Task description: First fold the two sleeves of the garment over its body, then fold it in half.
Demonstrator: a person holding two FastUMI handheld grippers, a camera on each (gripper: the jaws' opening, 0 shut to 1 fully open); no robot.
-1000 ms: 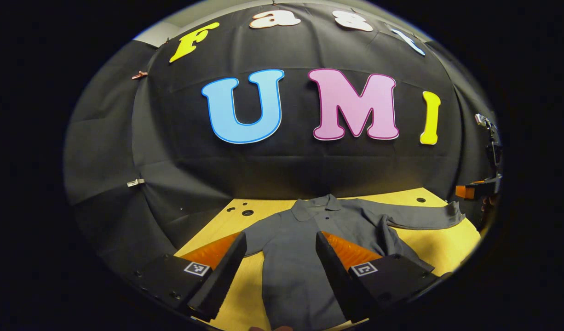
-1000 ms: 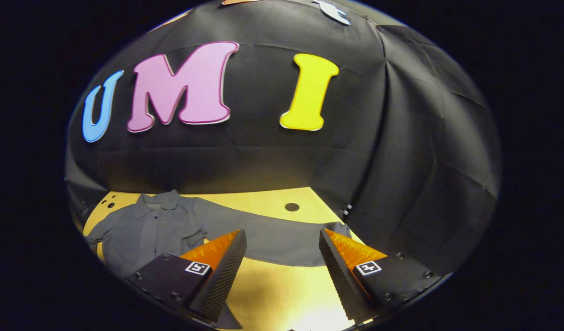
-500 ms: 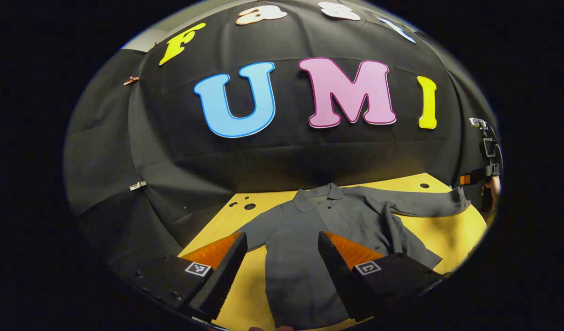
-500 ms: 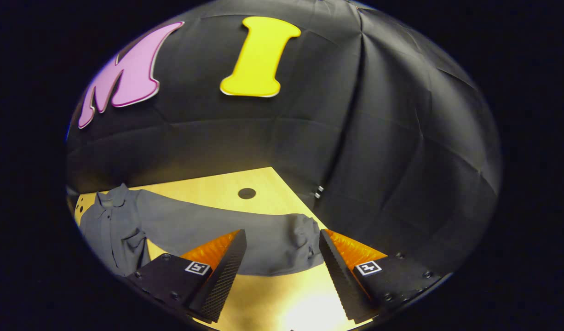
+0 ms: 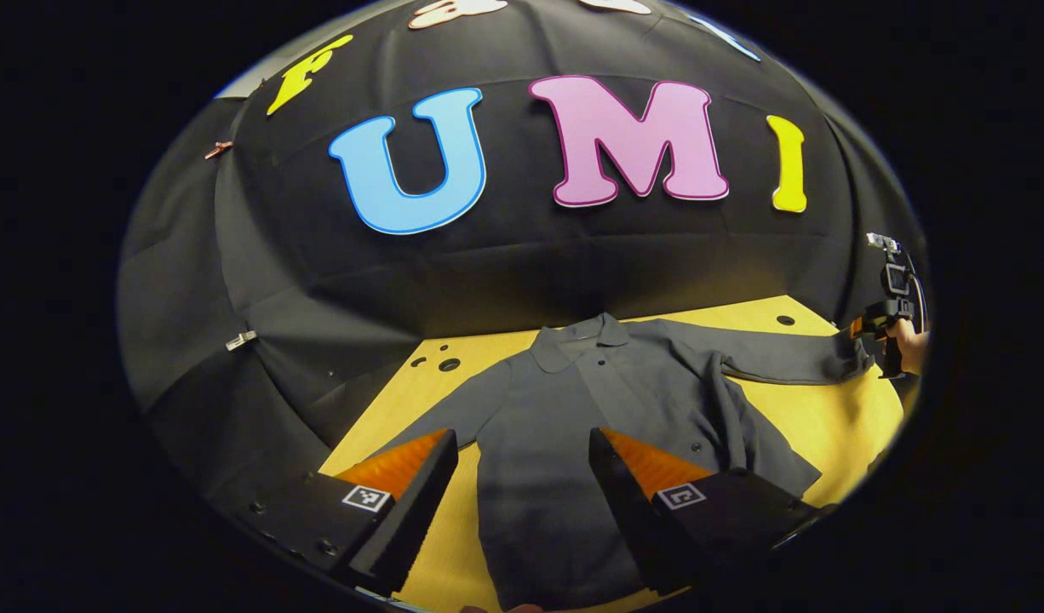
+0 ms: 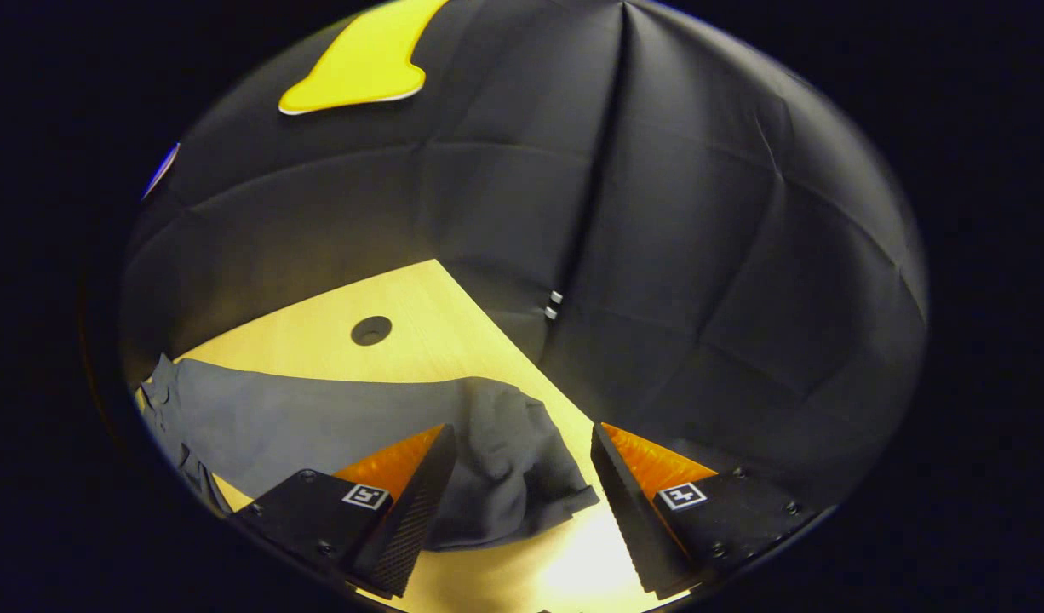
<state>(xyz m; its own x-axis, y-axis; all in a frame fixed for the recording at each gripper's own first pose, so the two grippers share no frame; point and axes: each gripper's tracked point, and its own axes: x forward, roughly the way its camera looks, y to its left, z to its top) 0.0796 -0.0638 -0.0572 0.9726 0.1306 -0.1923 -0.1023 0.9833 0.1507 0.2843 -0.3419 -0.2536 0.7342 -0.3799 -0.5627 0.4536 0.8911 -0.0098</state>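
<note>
Right gripper (image 6: pixel 515 511) agape — sleeve cuff (image 6: pixel 513 460) between jaws, ungripped; left gripper (image 5: pixel 522 511) agape.

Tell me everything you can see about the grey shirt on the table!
The grey shirt looks like soft woven cloth, with a collar and small dark buttons down the front. It lies flat, face up, on the yellow wooden table, a little wrinkled. One long sleeve stretches straight out sideways; its cuff is bunched near the table's edge, between the open fingers of the right gripper. The other sleeve slants down beside the body. Nothing is folded yet.
</note>
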